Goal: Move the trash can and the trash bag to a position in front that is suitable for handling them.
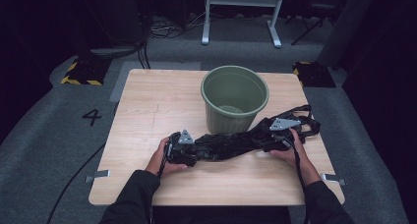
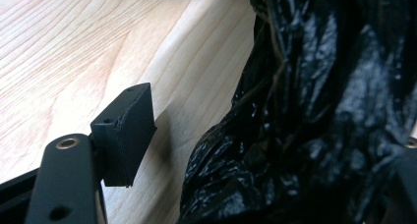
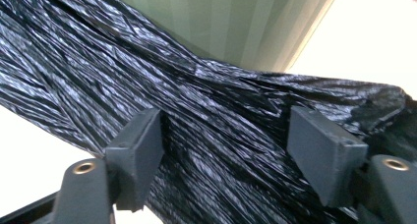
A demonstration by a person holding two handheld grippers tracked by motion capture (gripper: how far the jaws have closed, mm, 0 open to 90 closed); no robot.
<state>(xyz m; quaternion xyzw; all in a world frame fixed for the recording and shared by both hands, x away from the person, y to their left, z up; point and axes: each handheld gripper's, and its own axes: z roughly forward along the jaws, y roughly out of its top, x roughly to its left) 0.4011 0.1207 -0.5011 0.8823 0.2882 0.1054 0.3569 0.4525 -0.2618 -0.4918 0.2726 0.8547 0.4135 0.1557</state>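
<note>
Two hand-held grippers work a black plastic bag point(image 1: 231, 145) stretched across the tabletop point(image 1: 147, 111) before a green bucket point(image 1: 235, 98). The left hand-held gripper point(image 1: 189, 153) stands spread beside the bag's end; the right hand-held gripper point(image 3: 223, 145) stands unclenched, bag between its jaws.

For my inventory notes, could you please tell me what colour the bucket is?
The bucket is a muted olive green, clearest in the high view.

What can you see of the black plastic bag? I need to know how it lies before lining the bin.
The black plastic bag is thin, glossy, crinkled film, bunched into a long rope. It lies on the wooden table before the green bin, stretched between the left gripper and right gripper, both with jaws wide around it.
</note>
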